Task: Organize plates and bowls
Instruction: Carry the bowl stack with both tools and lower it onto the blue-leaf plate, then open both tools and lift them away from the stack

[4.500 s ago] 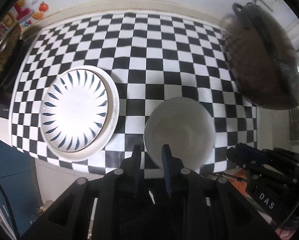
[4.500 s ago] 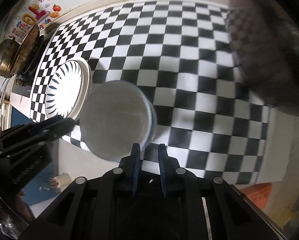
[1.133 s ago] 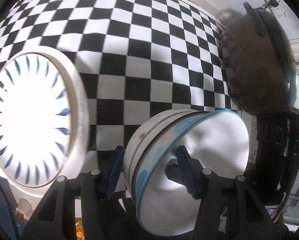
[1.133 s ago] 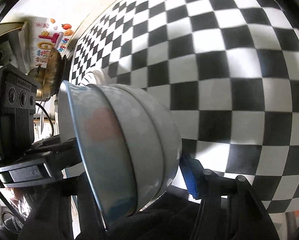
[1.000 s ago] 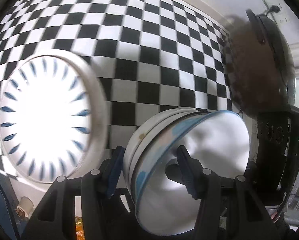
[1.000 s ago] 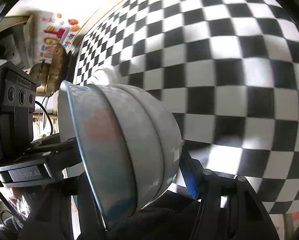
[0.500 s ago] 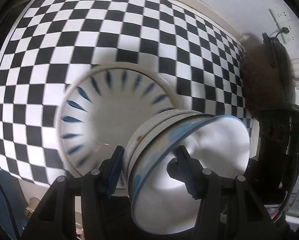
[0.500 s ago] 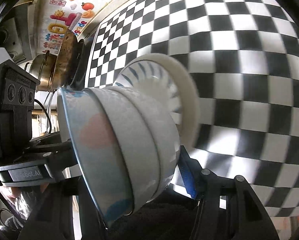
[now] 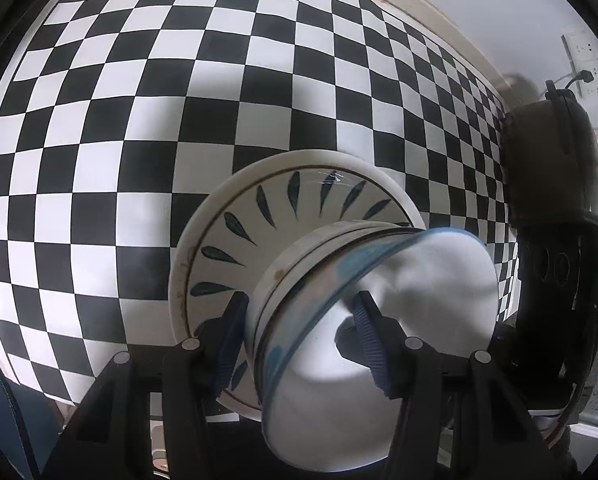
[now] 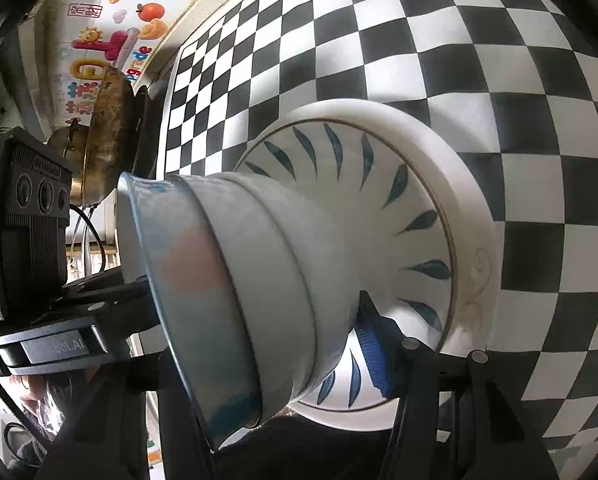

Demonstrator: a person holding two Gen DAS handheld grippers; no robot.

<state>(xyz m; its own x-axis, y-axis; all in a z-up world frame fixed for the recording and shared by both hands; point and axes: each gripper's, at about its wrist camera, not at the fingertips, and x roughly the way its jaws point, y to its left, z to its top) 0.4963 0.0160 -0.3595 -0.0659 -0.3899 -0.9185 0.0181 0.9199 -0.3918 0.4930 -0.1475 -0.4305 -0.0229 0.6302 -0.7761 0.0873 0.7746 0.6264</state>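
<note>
Over the middle of the checkered bench [image 9: 147,128], a nested stack of white ceramic bowls [image 9: 379,320], three by the rims I can count, is clamped by the left gripper [image 9: 299,344] and right gripper [image 10: 259,344], poised above the one leaf-patterned white plate [image 9: 235,240]. Stacking looks done; what remains is lowering. At two o'clock stands one dark pot [image 9: 551,168].

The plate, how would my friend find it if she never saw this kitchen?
Look at the black-and-white checkered counter. One wide white plate lies on it, under the stacked bowls held by both grippers. Only it has dark blue leaf strokes fanning around inside.
</note>
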